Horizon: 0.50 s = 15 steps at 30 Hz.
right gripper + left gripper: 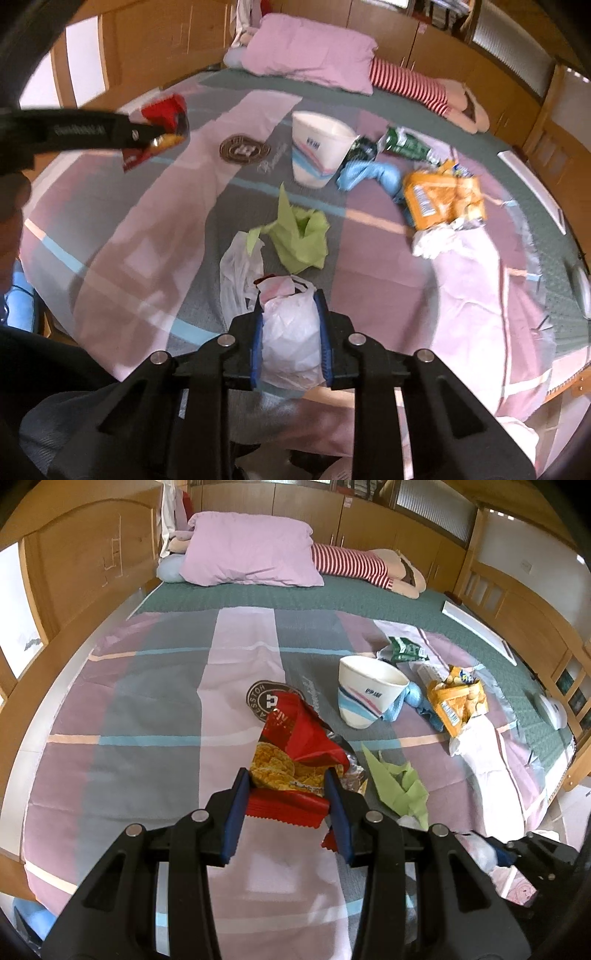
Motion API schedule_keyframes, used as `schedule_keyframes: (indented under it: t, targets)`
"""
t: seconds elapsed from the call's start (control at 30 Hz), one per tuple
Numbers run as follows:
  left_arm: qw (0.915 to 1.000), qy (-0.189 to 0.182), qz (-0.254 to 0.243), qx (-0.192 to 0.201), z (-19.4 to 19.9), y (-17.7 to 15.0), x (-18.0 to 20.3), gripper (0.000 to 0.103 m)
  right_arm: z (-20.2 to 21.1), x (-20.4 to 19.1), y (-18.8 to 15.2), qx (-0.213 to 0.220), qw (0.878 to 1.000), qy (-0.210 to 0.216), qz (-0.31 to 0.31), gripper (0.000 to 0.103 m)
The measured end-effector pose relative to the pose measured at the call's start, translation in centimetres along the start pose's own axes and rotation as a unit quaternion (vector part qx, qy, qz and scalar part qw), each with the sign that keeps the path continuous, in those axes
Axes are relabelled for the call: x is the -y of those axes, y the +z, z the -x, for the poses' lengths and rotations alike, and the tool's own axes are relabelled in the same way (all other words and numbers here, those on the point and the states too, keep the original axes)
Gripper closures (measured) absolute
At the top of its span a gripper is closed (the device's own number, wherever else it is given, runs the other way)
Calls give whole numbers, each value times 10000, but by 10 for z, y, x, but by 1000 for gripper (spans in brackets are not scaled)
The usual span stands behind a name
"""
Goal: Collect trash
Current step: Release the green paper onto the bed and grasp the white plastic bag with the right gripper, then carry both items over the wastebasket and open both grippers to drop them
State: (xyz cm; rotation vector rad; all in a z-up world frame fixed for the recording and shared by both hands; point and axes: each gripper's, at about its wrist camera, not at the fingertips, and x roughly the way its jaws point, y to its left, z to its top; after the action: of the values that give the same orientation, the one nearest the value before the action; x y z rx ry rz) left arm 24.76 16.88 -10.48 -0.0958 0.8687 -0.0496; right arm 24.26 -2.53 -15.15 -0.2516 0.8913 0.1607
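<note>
The left gripper [288, 781] is clenching a red snack wrapper [299, 734], its blue pads pressing the crimped bottom end, so the pick-up step for this piece is looking done and the drop-off is in hand. The right gripper [290, 314] is holding a white plastic bag [288, 332] between its jaws; the pads are touching the bunched plastic on both sides, so it is gripping the bag, which is probably serving as the trash sack.

In the left wrist view the wrapper is standing up out of the jaws, its long axis running from 6 o'clock to 12 o'clock, with the torn open mouth pointing away toward 12 (foil lining is showing at the 3 o'clock edge). In the right wrist view it is hanging above the bedspread [155, 229] at about 10 o'clock, well apart from the bag.

The next move is calling for bringing wrapper and bag together, with the bag mouth spread wide enough to accept the wrapper's bottom end; I cannot tell whether the mouth is open now.

Still lying on the bed are a green paper scrap [299, 236] at 12 o'clock from the bag, a paper cup [319, 147] beyond it, a blue cloth [369, 175], a green wrapper [406, 144] and an orange snack bag [439, 197] toward 2 o'clock.
</note>
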Motion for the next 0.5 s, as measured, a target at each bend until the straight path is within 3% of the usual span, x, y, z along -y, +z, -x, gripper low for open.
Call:
schedule_keyframes:
  t: [0.17,0.5]
  targets:
    - [9996,60,-82,281,31,-5,11,61,39,13,1,356,9992,-97,-137,78]
    - [9972,-543,-351,382,86,-27,74,61,137,62,-30,1106,9914,-264,-648,78]
